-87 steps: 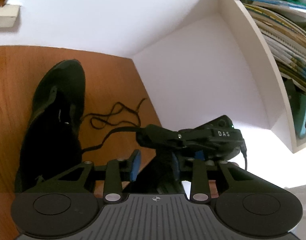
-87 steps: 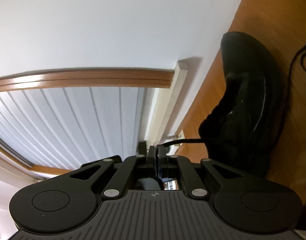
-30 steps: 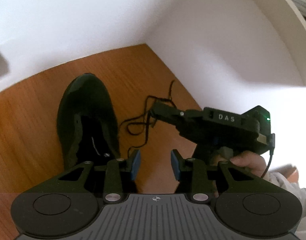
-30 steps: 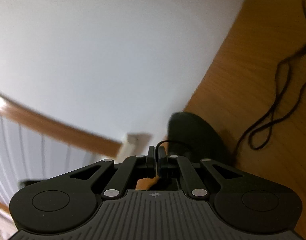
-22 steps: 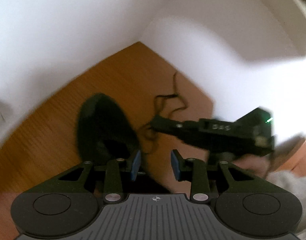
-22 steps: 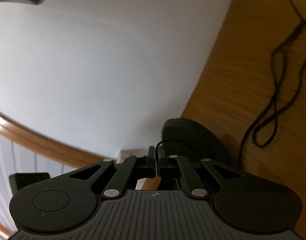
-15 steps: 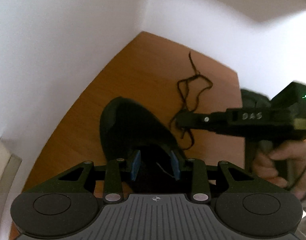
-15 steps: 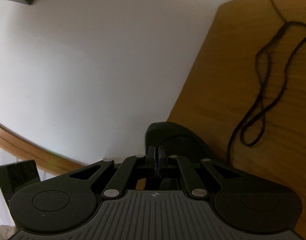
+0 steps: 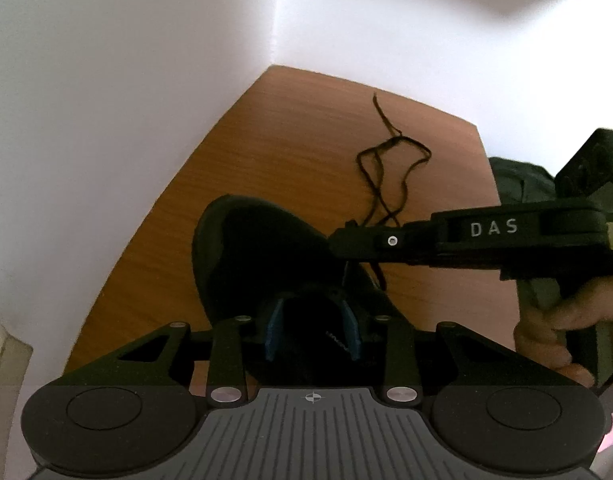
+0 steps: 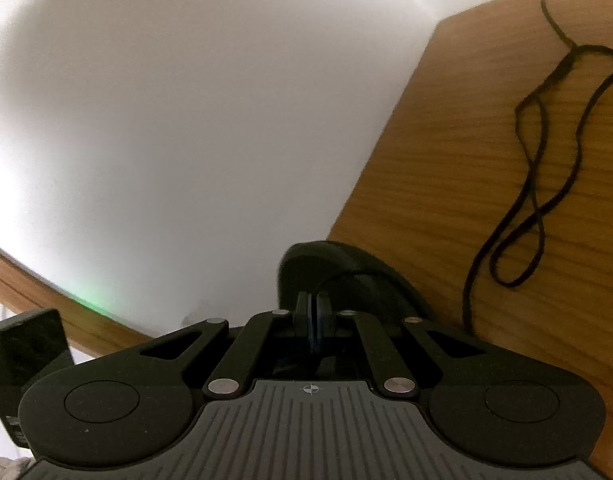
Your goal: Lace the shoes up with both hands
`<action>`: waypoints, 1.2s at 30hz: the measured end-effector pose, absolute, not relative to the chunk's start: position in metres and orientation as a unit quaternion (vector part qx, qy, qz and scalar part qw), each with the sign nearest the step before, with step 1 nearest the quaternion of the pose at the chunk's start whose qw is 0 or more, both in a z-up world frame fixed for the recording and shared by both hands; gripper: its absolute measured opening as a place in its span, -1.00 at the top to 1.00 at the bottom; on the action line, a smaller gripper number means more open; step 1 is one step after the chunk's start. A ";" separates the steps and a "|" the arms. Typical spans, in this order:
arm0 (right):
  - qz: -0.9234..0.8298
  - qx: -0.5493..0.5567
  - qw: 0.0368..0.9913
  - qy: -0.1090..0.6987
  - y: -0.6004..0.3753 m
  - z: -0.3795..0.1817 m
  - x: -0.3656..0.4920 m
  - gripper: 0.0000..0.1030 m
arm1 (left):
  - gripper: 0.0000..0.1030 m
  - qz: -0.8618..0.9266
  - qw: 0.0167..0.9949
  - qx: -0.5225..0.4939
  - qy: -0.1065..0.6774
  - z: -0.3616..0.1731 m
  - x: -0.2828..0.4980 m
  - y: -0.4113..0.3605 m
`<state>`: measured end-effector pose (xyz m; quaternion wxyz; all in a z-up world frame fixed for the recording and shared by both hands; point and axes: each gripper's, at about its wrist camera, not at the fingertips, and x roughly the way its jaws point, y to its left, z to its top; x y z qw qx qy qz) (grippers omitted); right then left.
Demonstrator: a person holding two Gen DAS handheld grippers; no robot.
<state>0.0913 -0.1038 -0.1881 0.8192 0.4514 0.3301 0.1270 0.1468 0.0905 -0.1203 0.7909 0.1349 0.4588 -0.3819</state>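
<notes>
A black shoe lies on the wooden table, toe towards the wall corner. Its black lace trails in loose loops on the table beyond it. My left gripper hovers over the shoe's opening. It is open, its blue pads apart, and I cannot see them pressing on anything. My right gripper, held by a hand, reaches in from the right above the shoe's side. In the right wrist view that gripper is shut on a thin strand of lace arching from its tips, with the shoe just beyond.
White walls meet at a corner behind the table. A cream block sits at the far left. A dark green object lies behind the right gripper. A black box and a wooden rail show at the lower left.
My left gripper has rolled and come down over the shoe, which now sits under its fingers. My right gripper, still pinching the lace, has swung closer above the shoe.
</notes>
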 end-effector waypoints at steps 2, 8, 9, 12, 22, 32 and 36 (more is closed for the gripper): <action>0.124 0.449 0.821 0.331 -0.104 -0.190 0.089 0.92 | 0.31 -0.385 0.791 0.123 0.460 -0.122 0.149 0.094; 0.117 0.449 0.823 0.328 -0.105 -0.192 0.087 0.92 | 0.31 -0.397 0.788 0.097 0.461 -0.126 0.152 0.100; 0.116 0.449 0.823 0.327 -0.105 -0.193 0.087 0.92 | 0.31 -0.398 0.786 0.095 0.463 -0.127 0.152 0.100; 0.115 0.448 0.824 0.327 -0.095 -0.195 0.093 0.92 | 0.31 -0.400 0.786 0.094 0.463 -0.127 0.151 0.103; 0.114 0.401 0.846 0.331 -0.090 -0.191 0.103 0.92 | 0.31 -0.394 0.789 0.084 0.463 -0.129 0.149 0.103; 0.112 0.390 0.850 0.335 -0.089 -0.189 0.108 0.92 | 0.31 -0.389 0.791 0.071 0.467 -0.131 0.149 0.105; 0.114 0.387 0.850 0.340 -0.089 -0.187 0.107 0.92 | 0.31 -0.390 0.790 0.067 0.468 -0.132 0.150 0.106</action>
